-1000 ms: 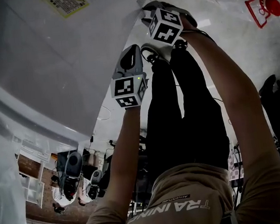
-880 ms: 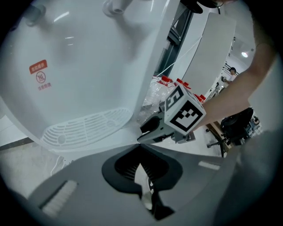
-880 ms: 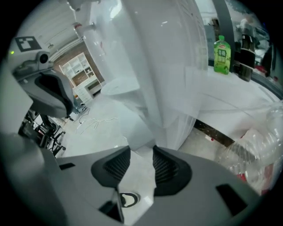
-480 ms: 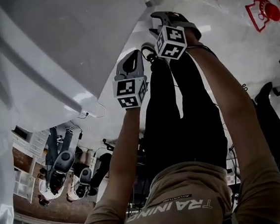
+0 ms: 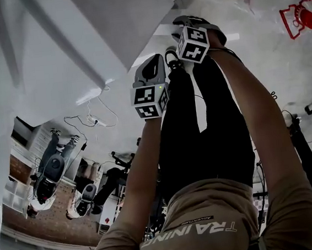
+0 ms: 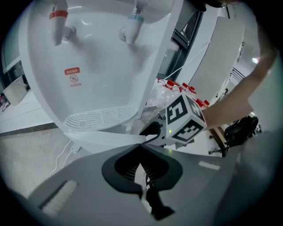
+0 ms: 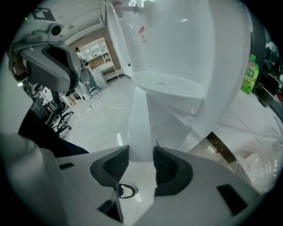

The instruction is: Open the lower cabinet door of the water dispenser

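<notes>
The white water dispenser [image 6: 97, 66] shows its two taps and drip tray [image 6: 99, 119]. Its lower cabinet door [image 5: 128, 19] stands swung open. In the right gripper view the door's free edge [image 7: 140, 128] runs upright between the pads. My right gripper [image 7: 141, 161] is shut on that edge, and its jaws have just been closing a little on it. The head view shows it at the door's corner [image 5: 177, 20]. My left gripper [image 5: 155, 61] hangs just beside the door, apart from it. Its jaws [image 6: 142, 148] are shut on nothing, and the door panel [image 6: 106, 139] lies just beyond their tips.
The person's black trouser legs [image 5: 201, 133] stand close behind both grippers. Cables [image 5: 94, 120] trail on the pale floor, with office chairs [image 5: 53, 171] beyond. Plastic-wrapped red-capped bottles [image 6: 177, 88] lie beside the dispenser. A green bottle [image 7: 250, 73] stands at the far right.
The door has swung further open, turning from a broad face to a narrower slanted panel in the head view. Both grippers have shifted slightly right and up with it.
</notes>
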`<state>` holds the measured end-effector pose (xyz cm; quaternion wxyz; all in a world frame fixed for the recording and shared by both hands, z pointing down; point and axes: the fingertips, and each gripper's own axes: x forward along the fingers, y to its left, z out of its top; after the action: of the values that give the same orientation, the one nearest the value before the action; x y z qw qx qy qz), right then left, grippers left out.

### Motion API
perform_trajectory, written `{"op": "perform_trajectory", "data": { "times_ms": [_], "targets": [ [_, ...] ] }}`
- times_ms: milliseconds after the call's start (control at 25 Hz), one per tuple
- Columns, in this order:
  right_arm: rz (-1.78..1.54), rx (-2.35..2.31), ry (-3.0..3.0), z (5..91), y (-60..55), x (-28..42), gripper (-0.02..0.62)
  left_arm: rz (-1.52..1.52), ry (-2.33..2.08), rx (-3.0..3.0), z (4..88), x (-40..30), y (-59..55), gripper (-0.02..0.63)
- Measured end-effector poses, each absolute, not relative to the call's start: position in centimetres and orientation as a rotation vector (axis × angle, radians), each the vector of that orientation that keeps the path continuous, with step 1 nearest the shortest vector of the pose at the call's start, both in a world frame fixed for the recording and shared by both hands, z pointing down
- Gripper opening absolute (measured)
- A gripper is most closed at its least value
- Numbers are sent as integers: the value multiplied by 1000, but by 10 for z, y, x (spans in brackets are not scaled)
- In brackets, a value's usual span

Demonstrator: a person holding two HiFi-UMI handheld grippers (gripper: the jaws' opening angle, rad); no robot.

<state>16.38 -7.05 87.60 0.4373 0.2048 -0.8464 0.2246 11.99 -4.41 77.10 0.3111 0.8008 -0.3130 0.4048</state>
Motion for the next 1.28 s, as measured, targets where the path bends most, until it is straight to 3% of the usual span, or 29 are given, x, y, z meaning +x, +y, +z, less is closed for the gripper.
{"op": "perform_trajectory", "data": {
  "times_ms": [440,1280],
  "targets": [
    [803,601,-2031,875,-3,97,178,1019,-827,2108,765,64,-17,8],
    [1135,739,-1821,862,16,-92,179,997,-846,2171,749,-147,-56,8]
  ]
}}
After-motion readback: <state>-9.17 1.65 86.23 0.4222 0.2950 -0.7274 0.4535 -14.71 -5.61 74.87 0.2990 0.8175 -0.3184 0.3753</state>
